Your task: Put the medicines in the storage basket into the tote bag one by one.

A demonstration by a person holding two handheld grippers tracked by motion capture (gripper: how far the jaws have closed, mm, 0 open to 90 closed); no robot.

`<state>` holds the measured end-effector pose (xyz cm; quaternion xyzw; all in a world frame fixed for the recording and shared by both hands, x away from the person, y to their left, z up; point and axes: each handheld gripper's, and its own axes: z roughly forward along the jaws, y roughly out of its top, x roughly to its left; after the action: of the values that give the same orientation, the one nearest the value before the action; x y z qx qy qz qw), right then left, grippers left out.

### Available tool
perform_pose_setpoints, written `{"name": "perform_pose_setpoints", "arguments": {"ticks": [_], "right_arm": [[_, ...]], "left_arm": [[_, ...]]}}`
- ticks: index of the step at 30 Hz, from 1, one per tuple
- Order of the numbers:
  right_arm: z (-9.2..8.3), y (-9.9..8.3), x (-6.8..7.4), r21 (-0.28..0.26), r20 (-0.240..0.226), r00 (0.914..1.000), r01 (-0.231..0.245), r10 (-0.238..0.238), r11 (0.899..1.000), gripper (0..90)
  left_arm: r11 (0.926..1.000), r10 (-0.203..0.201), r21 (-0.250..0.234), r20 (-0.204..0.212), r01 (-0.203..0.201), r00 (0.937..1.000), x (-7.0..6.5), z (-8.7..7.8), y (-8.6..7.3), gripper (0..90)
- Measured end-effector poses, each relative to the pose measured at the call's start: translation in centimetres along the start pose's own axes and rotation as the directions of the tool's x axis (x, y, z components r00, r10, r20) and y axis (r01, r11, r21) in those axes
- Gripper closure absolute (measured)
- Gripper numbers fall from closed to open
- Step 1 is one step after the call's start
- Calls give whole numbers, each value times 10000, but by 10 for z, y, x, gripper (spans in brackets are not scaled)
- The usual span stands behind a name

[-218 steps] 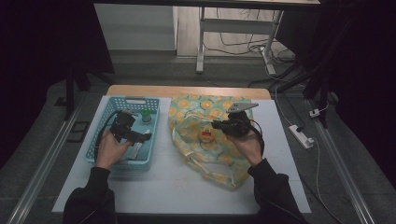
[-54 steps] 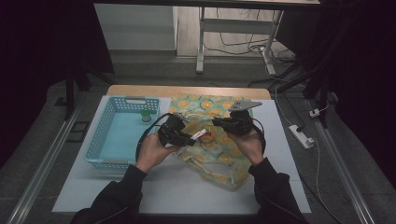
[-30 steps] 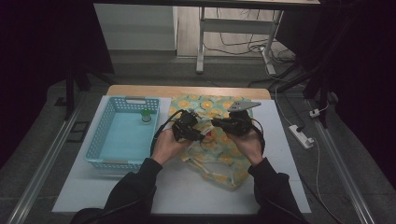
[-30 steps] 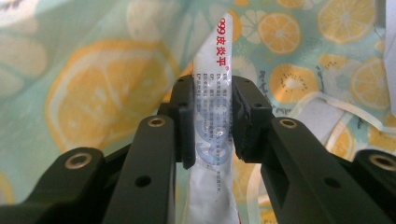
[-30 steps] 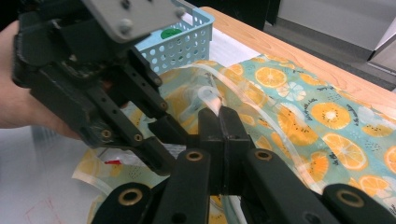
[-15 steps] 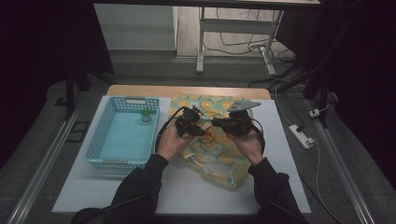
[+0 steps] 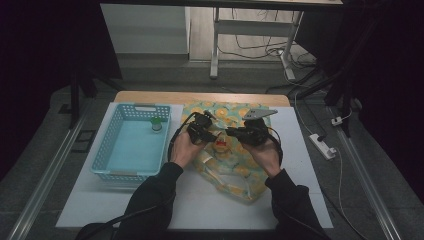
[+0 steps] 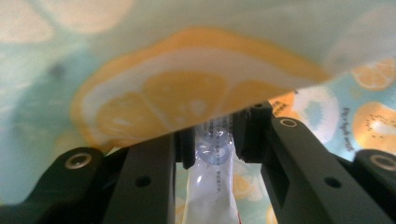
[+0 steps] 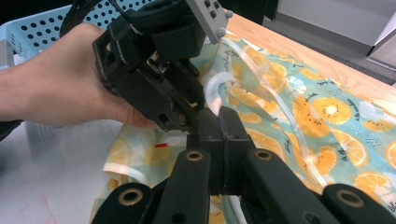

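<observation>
Your left tongs [image 7: 209,134] are clamped on a slim white sachet [image 8: 208,186]: in the left gripper view it stands upright between the two black jaws, pinched near its top end, with printed text and a blue mark on it. The sachet sits at the mouth of the citrus-print bag [image 7: 235,150], whose orange-slice fabric hangs right over the jaws in that view. From above, the left tongs hover over the bag's middle, close to the right tongs [image 7: 234,133], tips nearly meeting.

Your right tongs are fully closed, and between the pads they pinch the bag's edge by its clear plastic handle [image 9: 219,86], just beside the left tongs' body. The bag lies spread on the white counter [image 7: 300,165], to the right of the blue basket [image 7: 107,150], which holds a small green-capped bottle [image 7: 157,123] at its far corner.
</observation>
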<state>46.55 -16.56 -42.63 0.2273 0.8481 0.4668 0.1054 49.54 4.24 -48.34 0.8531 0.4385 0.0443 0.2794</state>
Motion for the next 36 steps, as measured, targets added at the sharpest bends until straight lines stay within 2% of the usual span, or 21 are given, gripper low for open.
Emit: {"name": "perform_pose_setpoints", "arguments": {"ticks": [5,11,20,25,30,36], "right_arm": [[0,-1,-1,15,8,10000,-36,36,10000,900],[1,-1,-1,47,7,10000,-12,12,10000,900],[1,-1,-1,23,8,10000,-24,24,10000,900],[0,-1,-1,-2,8,10000,-29,29,10000,900],[0,-1,-2,-20,2,10000,-44,44,10000,900],[-1,-1,-1,-16,-8,10000,-44,44,10000,900]], "left_arm": [[9998,-157,103,-347,161,9993,2,4,1,718],[9991,-363,199,-335,370,9988,5,7,0,707],[10000,5,-82,-310,-8,9995,-1,-6,0,483],[9990,421,-160,14,-421,9991,-7,-11,-2,358],[9954,914,-343,439,-900,9948,-15,-20,-6,259],[9942,902,-693,1200,-823,9887,-17,-32,-13,186]]}}
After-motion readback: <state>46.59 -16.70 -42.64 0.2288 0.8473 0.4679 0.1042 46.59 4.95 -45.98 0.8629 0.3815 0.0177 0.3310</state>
